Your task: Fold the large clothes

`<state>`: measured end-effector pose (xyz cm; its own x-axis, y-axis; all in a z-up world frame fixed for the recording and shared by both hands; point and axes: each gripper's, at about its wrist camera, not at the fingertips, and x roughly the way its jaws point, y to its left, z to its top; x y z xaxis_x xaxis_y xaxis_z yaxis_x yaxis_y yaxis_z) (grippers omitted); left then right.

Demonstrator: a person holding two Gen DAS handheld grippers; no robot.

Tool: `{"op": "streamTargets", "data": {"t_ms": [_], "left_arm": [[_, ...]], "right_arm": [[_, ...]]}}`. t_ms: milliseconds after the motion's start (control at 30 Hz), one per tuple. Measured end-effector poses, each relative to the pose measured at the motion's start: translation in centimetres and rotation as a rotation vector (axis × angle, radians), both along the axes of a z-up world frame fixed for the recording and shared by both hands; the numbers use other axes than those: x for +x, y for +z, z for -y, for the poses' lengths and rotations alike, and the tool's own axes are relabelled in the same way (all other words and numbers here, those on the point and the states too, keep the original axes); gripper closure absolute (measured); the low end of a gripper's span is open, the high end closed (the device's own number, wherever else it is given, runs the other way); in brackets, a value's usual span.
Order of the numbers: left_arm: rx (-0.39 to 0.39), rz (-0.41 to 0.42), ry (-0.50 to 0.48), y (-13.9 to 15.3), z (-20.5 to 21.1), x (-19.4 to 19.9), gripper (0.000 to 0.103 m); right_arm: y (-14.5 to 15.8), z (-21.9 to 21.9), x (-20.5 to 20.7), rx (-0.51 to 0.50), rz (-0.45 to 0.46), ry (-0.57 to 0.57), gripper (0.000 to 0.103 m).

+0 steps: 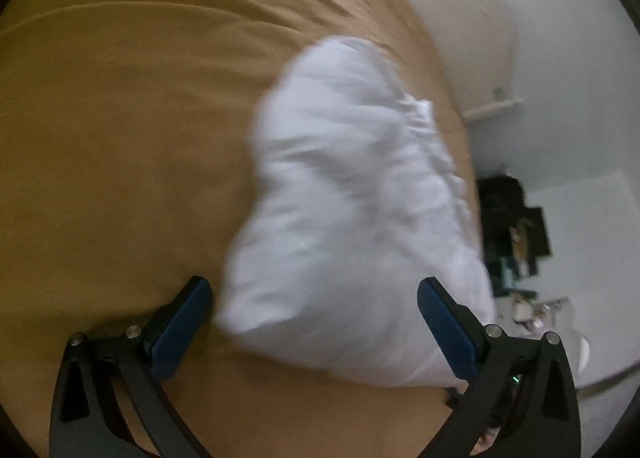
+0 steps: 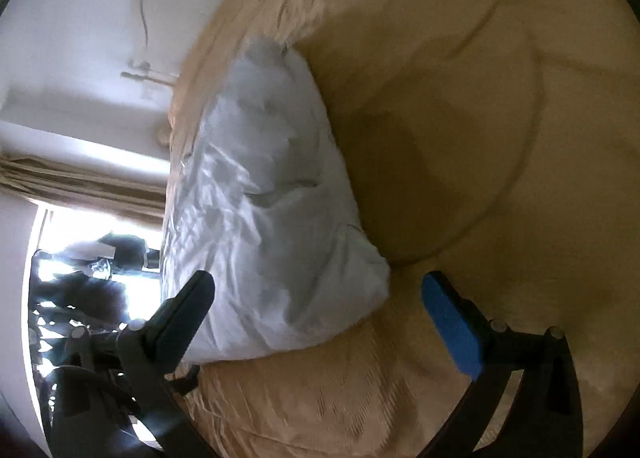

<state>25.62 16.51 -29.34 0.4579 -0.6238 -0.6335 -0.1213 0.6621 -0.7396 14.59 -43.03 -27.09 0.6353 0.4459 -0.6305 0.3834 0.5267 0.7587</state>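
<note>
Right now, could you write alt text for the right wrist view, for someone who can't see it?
A crumpled white garment lies in a heap near the edge of a bed covered in a tan sheet. The right tool is above it with its jaws wide open, holding nothing. To the left are a white wall and a bright window with a beige curtain.

We see a white garment (image 1: 352, 217) in plain, unpatterned cloth, bunched on a mustard-yellow bedsheet (image 1: 120, 137); in the right wrist view we find that same sheet paler, more a sandy beige, and the white cloth greyed by shadow in its creases. We note royal-blue pads (image 1: 180, 330) on black fingers of both grippers. We see a white wall (image 1: 560, 57), a tan curtain (image 2: 80, 181) with lengthwise pleats beside a glaring white window (image 2: 72, 230), and dark, blurred clutter (image 1: 516, 225).
</note>
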Motion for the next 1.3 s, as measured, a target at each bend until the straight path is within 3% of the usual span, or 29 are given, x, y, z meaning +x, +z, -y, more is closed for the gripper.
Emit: {"op": "streamTargets", "data": {"t_ms": [100, 167, 233, 267, 300, 400, 500, 667, 833, 933, 1033, 1100, 1133, 1233, 1300], "left_arm": [[0.122, -0.016, -0.064, -0.2, 2.9, 2.2, 0.001], [0.145, -0.021, -0.071, -1.1, 3.9, 3.1, 0.000], [0.129, -0.025, -0.036, -1.4, 3.9, 3.1, 0.001], [0.124, -0.023, -0.020, -1.2, 3.8, 3.0, 0.009], [0.116, -0.021, -0.002, -0.9, 3.6, 2.9, 0.023], [0.060, -0.017, 0.026, 0.1, 2.7, 1.9, 0.057], [0.040, -0.001, 0.036, 1.7, 2.7, 2.2, 0.066], [0.040, 0.029, 0.040, 4.2, 2.7, 0.0, 0.068], [0.086, 0.004, 0.001, 5.8, 1.3, -6.7, 0.068], [0.122, -0.025, -0.023, 4.8, 1.2, -10.3, 0.068], [0.126, -0.075, -0.005, 2.0, 0.8, -11.5, 0.061], [0.109, -0.081, 0.004, 1.1, 0.7, -11.6, 0.055], [0.116, -0.077, 0.006, 1.0, 0.7, -11.6, 0.054], [0.177, -0.075, -0.005, 1.3, 0.9, -11.7, 0.043], [0.201, -0.090, -0.006, 1.8, 0.2, -11.8, 0.036]], "right_arm": [[-0.8, -1.5, 2.8, 0.015, 0.004, 0.069, 0.000], [-0.8, -2.6, 5.0, -0.018, 0.003, 0.091, 0.000], [-0.7, -2.9, 5.6, -0.023, 0.024, 0.069, 0.010], [-0.5, -3.0, 5.8, -0.022, 0.027, 0.051, 0.030], [-0.4, -2.9, 5.9, 0.004, 0.035, 0.053, 0.043], [0.9, -2.8, 4.8, 0.043, 0.078, 0.043, 0.059], [2.9, -3.3, 4.0, 0.048, 0.115, 0.039, 0.064], [4.6, -4.0, 3.0, 0.089, 0.129, 0.056, 0.065], [4.6, -4.1, 0.2, 0.126, 0.076, 0.096, 0.065], [3.7, -4.6, -2.3, 0.136, 0.033, 0.125, 0.064], [1.1, -4.8, -3.7, 0.161, -0.011, 0.113, 0.055], [-1.3, -4.7, -4.5, 0.204, -0.051, 0.086, 0.040], [-2.3, -4.8, -4.3, 0.230, -0.069, 0.070, 0.036], [-2.7, -4.7, -3.6, 0.256, -0.073, 0.065, 0.033], [-2.1, -4.5, -3.5, 0.228, -0.096, 0.076, 0.024]]}}
